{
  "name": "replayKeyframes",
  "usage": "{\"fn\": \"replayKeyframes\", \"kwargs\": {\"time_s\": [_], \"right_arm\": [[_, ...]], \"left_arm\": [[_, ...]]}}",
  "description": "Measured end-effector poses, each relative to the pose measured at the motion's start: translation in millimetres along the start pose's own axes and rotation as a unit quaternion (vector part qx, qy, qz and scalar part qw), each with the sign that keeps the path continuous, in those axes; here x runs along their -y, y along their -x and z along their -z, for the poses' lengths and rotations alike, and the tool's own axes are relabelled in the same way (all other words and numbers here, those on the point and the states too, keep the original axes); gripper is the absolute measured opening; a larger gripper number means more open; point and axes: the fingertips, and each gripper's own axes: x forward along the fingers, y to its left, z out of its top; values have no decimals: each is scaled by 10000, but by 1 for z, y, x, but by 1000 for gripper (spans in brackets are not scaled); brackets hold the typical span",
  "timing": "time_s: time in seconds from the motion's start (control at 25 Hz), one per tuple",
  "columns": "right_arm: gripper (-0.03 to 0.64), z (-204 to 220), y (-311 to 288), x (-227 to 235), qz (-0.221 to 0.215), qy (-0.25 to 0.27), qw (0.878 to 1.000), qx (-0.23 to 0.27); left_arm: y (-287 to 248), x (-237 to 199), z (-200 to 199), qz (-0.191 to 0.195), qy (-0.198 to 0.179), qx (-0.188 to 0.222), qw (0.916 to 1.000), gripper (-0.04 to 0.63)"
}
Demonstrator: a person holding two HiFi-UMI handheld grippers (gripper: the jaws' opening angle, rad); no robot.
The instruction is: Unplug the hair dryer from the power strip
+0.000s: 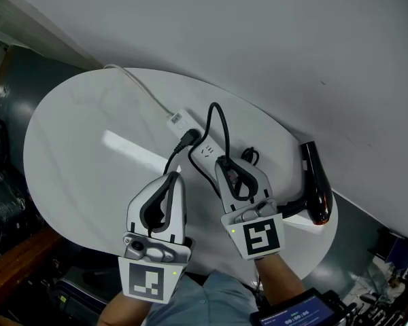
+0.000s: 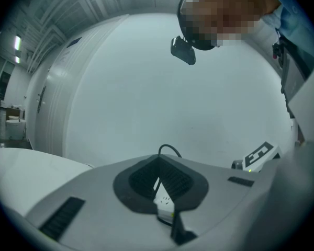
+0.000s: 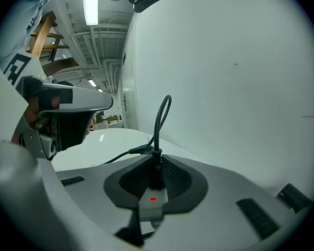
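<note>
The step in hand looks to be the pull itself: the right tongs (image 1: 226, 165) are narrowed onto the black plug (image 3: 155, 174), which stands in the near end of the white plastic power strip (image 1: 205, 152), next to its small red light (image 3: 153, 198). A clean job likely wants a straight draw along the pins, not a sideways wrench. The strip looks light and may lift with the plug unless something pins it down. The left tongs (image 1: 175, 178) are drawn together with nothing between them, just beside the strip over the white oval bench (image 1: 88, 148) — pressing them onto the strip's body would probably steady it. The looped black cable (image 1: 221, 117) rises from the plug. The glossy black hair dryer (image 1: 317, 182) lies at the bench's right edge, well apart from the strip. Both tongs reach forward side by side, tilted slightly down, marker cubes toward the person
</note>
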Motion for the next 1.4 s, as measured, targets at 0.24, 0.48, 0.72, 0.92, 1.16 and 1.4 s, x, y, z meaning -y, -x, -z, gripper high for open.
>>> {"fn": "replayKeyframes", "kwargs": {"time_s": [0.24,0.48,0.72,0.92,1.16,1.4], "right_arm": [[49,24,-4,5,17,-118,9996,-263],[49,21,-6,3,-52,-127,9996,-234],[49,17,-6,-2,-26,-249,9993,-265],[49,18,-6,-2,-44,-339,9989,-313],[51,19,-6,-2,-40,-386,9986,-359],[49,20,-6,-3,-40,-404,9985,-372]], "left_arm": [[-2,4,23,158,130,-201,9996,-2],[-14,17,49,414,251,-506,9975,-2],[-31,18,63,606,464,-642,9950,-2],[-42,21,81,705,534,-819,9927,-2],[-51,17,91,740,662,-892,9910,-2],[-57,13,99,904,533,-875,9906,-2]]}}
